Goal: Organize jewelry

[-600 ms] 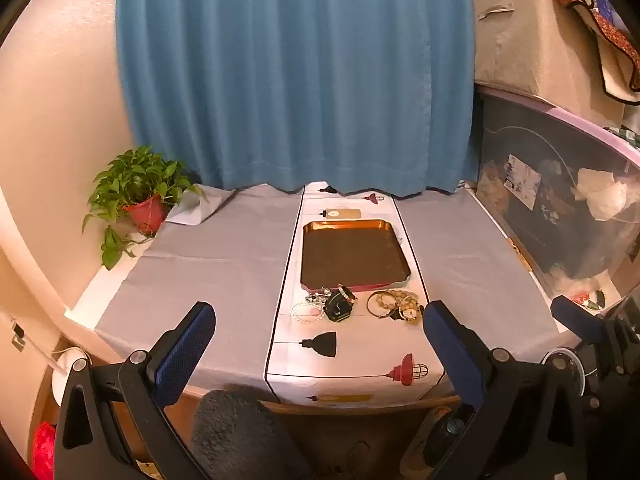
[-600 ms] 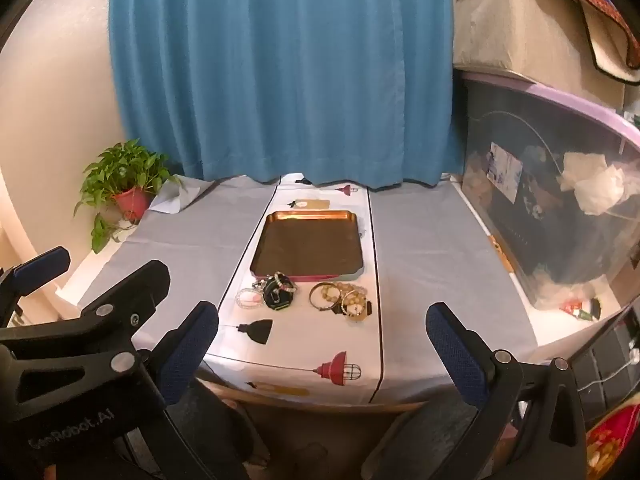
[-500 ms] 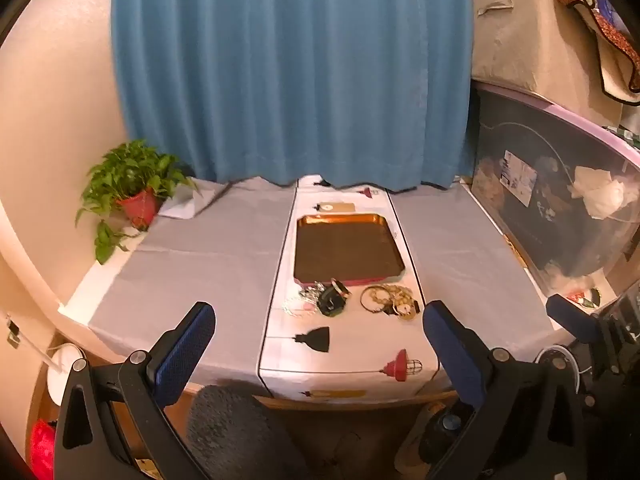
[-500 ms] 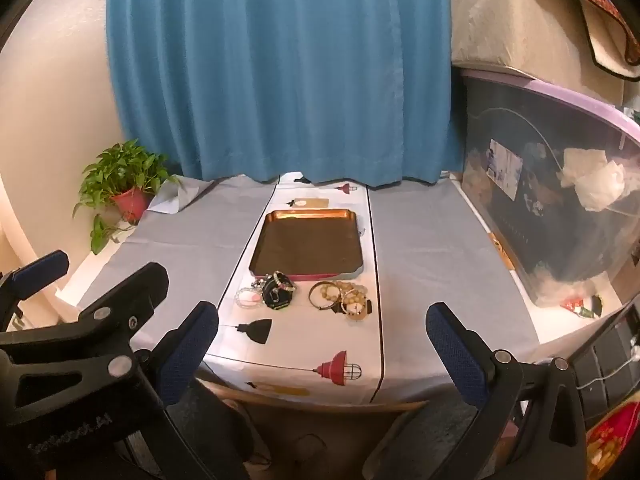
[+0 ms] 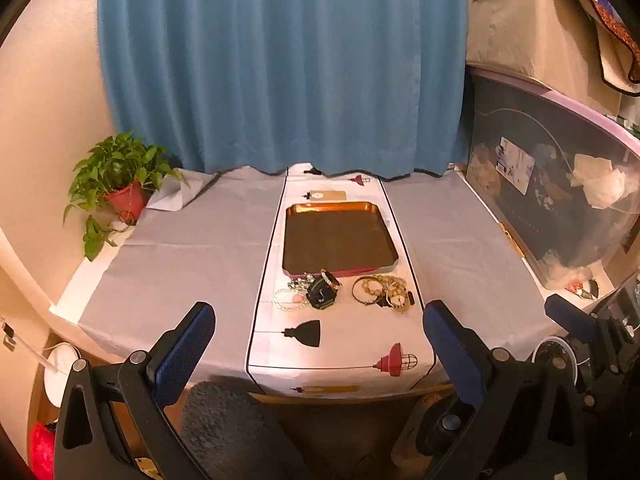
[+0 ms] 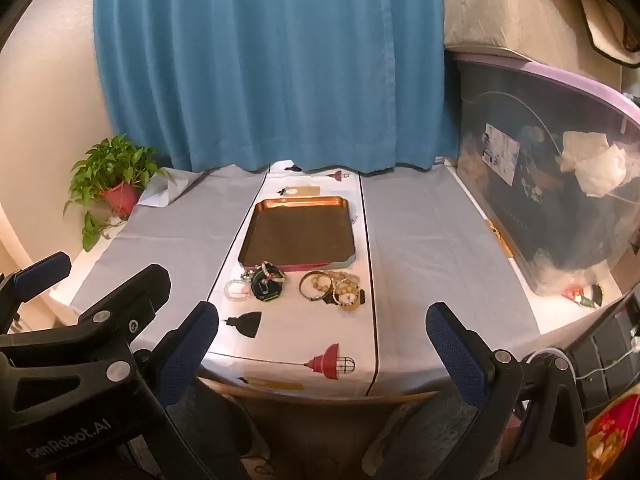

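I hold my left tool (image 5: 318, 354) and right tool (image 6: 322, 354) spread wide, gripping nothing, short of the tabletop (image 5: 192, 256). The jewelry (image 5: 344, 290) (two small heaps) lies just before the bare tray (image 5: 340, 240).

Both tools have drawn slightly back from the table (image 5: 180, 248), so the tray (image 5: 338, 210) and jewelry (image 5: 348, 290) look farther off.
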The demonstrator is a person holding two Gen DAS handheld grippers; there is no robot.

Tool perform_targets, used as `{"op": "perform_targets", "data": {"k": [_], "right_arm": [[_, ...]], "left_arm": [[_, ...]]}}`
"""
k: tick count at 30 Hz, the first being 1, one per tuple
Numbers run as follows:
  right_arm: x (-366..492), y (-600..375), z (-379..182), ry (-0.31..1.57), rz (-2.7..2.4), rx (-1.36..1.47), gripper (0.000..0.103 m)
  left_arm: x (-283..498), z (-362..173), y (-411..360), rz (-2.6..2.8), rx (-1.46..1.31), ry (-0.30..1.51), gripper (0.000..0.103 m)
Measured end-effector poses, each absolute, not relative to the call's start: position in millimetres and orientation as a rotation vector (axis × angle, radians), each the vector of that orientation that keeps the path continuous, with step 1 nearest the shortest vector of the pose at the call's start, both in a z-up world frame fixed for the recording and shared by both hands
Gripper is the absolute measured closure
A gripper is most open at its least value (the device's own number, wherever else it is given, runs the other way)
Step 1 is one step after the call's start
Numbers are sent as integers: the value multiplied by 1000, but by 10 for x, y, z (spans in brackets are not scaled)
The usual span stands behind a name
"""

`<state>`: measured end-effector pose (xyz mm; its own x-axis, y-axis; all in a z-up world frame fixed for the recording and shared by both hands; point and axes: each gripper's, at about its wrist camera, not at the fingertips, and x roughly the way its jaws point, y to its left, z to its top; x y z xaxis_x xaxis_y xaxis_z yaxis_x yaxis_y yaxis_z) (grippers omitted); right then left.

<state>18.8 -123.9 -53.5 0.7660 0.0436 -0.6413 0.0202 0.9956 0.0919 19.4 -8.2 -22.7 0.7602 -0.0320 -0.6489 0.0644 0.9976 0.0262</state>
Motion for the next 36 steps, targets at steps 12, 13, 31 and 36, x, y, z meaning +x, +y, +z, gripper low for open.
{"op": "perform_targets", "data": {"k": [12,13,31,36], "right_arm": [[275,-1227,-545,714,13,93,0],[278,-1224,-541,715,13,93,0],[263,-1203,-563,708,12,92,0],[280,-1191,-542,714,18,91,0]], "left_arm": [[216,-282,-65,-40,45,710,0],[217,-279,-64,-41,45,710,0],[237,-252,-66,-37,46,711,0],[222,-261,-66,-38,45,709,0]]}}
